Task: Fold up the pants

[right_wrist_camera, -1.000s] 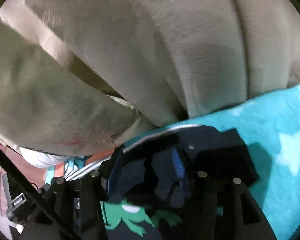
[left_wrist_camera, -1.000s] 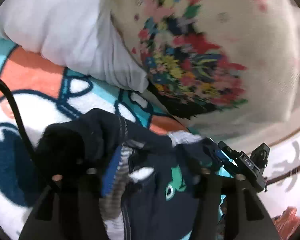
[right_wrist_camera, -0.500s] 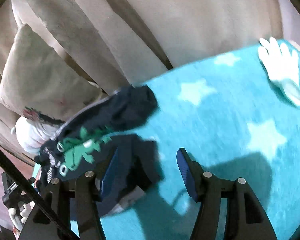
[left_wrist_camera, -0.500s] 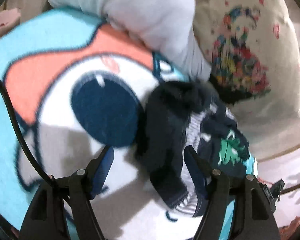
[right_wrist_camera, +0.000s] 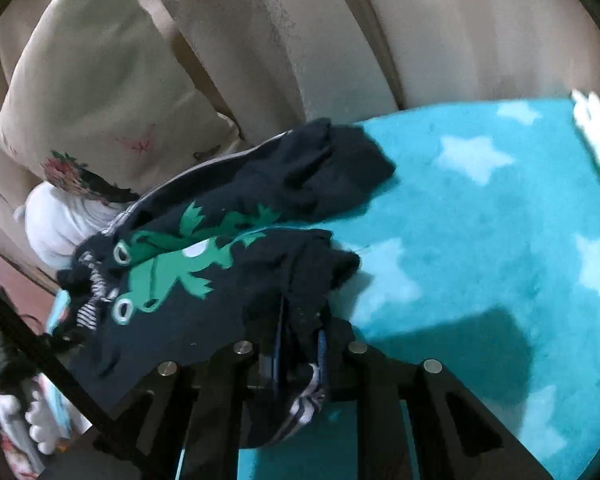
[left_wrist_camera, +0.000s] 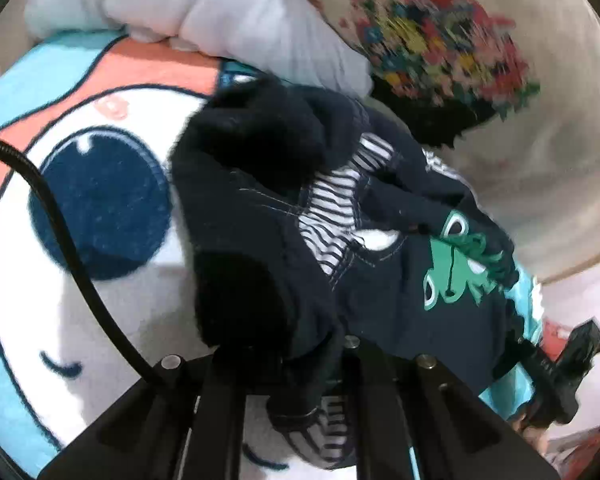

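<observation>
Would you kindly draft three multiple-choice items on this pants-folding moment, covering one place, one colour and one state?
1. The pants lie on:
A. a tiled floor
B. a turquoise star blanket
C. a wooden table

2. The frog print is:
A. red
B. yellow
C. green

3. The right gripper is:
A. shut on the pants
B. open above them
C. holding a pillow

Answers: B, the navy cloth rests on blanket pile with pale stars; C, the frogs show green against navy; A, fabric is bunched between closed jaws.

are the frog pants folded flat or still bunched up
Bunched up: the navy frog pants lie crumpled on the teal star blanket, striped lining exposed, with both tools shut on the fabric.
</observation>
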Motion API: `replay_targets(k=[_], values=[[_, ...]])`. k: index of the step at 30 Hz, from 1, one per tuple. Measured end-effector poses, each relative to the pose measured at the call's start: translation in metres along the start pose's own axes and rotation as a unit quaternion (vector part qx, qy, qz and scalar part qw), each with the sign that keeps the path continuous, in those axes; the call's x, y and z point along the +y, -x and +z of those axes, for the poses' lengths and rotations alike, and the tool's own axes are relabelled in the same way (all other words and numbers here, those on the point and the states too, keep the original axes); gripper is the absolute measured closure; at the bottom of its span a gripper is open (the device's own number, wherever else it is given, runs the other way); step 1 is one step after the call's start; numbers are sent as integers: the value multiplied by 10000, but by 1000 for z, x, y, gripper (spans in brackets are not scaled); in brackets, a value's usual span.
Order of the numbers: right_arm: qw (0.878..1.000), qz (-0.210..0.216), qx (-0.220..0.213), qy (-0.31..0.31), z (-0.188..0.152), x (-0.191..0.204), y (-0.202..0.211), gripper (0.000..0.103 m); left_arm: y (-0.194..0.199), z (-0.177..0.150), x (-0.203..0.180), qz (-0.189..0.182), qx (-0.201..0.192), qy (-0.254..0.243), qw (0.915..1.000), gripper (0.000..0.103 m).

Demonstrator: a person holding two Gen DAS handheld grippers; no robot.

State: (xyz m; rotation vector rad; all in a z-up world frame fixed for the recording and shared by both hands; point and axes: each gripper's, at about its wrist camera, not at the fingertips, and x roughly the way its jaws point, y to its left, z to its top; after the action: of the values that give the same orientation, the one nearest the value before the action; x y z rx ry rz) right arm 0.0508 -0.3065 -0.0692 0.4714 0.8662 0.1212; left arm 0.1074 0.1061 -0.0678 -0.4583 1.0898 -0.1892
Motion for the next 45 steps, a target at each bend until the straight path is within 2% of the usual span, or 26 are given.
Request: replay_targets(k=[5,9,12,14,17,20,21,22,25,27,31,32,36,37,38,39,40,45], values=[[9992,359,-97,-118,-10,-1,32,89,35,-11,9,-215,-91,-17,9997,93],[9985,508,-188,-28,-25,5,61,89,62,-27,8,-132,-269,-217,9993,93],[9982,561,-230,26,-38,4,80,89,66,-38,15,35,-277,-212,9994,93],[9988,422,-228,109,-47,1,84,89,61,-45,22,169,-211,-194,9994,92],[9996,-122,-85,245,-57,-6,79,85,59,-57,40,233,-169,-49,9996,85],[9997,-187,5,175,-60,-16,86,70,81,-65,60,39,-395,55,9992,71],[9997,-167,-86,154,-56,-18,93,62,89,-66,66,40,-540,90,9985,63],[9995,-185,-177,165,-52,-18,99,53,95,-66,69,58,-649,111,9978,60],[9980,-371,-409,306,-27,-15,111,45,117,-65,73,192,-1057,60,9942,57],[9979,-380,-340,408,0,-8,98,40,122,-63,71,194,-1173,25,9929,54],[9978,-632,-35,181,55,-18,46,38,121,-63,59,70,-1181,-94,9929,52],[9974,-704,135,33,70,-22,22,38,120,-63,55,71,-1176,-165,9929,52],[9951,-422,703,-561,95,-35,-33,37,119,-63,48,104,-1193,-288,9924,50],[9958,-383,511,-659,100,-35,-32,39,119,-62,49,120,-1198,-275,9923,50],[9957,-246,565,-698,104,-34,-34,46,119,-62,51,136,-1202,-244,9924,50],[9953,-104,653,-712,105,-33,-35,81,118,-62,51,144,-1199,-223,9924,50],[9950,-31,694,-715,105,-32,-34,94,116,-61,52,144,-1187,-220,9926,50],[9988,-41,360,-335,89,-25,5,94,110,-63,49,86,-1107,-275,9934,50]])
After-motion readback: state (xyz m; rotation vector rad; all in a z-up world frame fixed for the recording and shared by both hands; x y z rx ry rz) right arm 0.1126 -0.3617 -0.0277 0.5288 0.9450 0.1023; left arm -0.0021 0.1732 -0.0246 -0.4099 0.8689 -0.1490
